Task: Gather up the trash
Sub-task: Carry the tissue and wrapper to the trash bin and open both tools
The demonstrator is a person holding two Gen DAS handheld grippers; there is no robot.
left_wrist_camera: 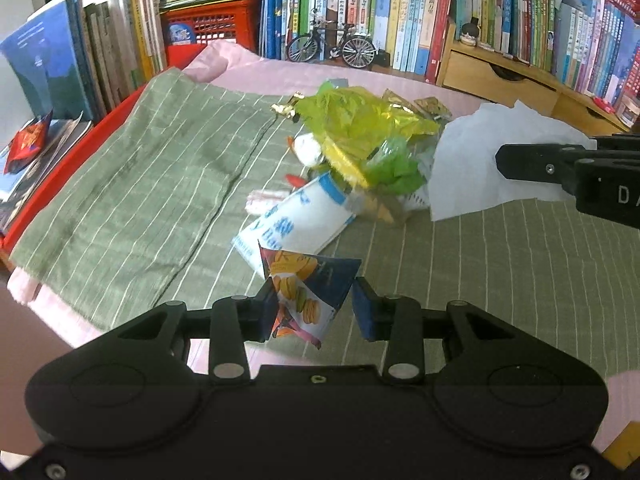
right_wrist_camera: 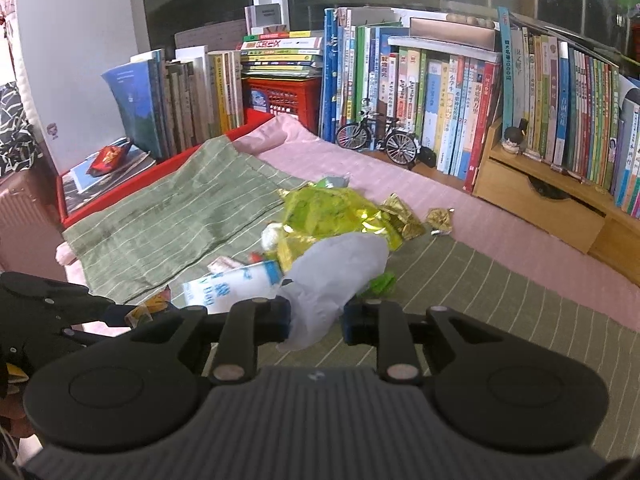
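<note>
My left gripper (left_wrist_camera: pixel 316 308) is shut on a dark-blue snack wrapper (left_wrist_camera: pixel 304 288) with macaron pictures, held just above the green striped cloth (left_wrist_camera: pixel 140 184). Beyond it lies a trash pile: a yellow-green foil bag (left_wrist_camera: pixel 352 124), a white-and-blue packet (left_wrist_camera: pixel 296 224) and gold wrappers (right_wrist_camera: pixel 400 212). My right gripper (right_wrist_camera: pixel 316 316) is shut on a white tissue (right_wrist_camera: pixel 336 268) that stands up in front of the pile. From the left wrist view, the right gripper (left_wrist_camera: pixel 504 160) reaches in from the right with the tissue (left_wrist_camera: pixel 464 160) behind it. The left gripper (right_wrist_camera: pixel 116 312) shows at the left edge.
Rows of upright books line the back. A red crate (left_wrist_camera: pixel 212 24), a model bicycle (left_wrist_camera: pixel 332 46) and a wooden drawer shelf (left_wrist_camera: pixel 500 76) stand before them. A red packet (left_wrist_camera: pixel 28 140) lies on magazines at the far left. Pink cloth (right_wrist_camera: pixel 500 220) underlies the green one.
</note>
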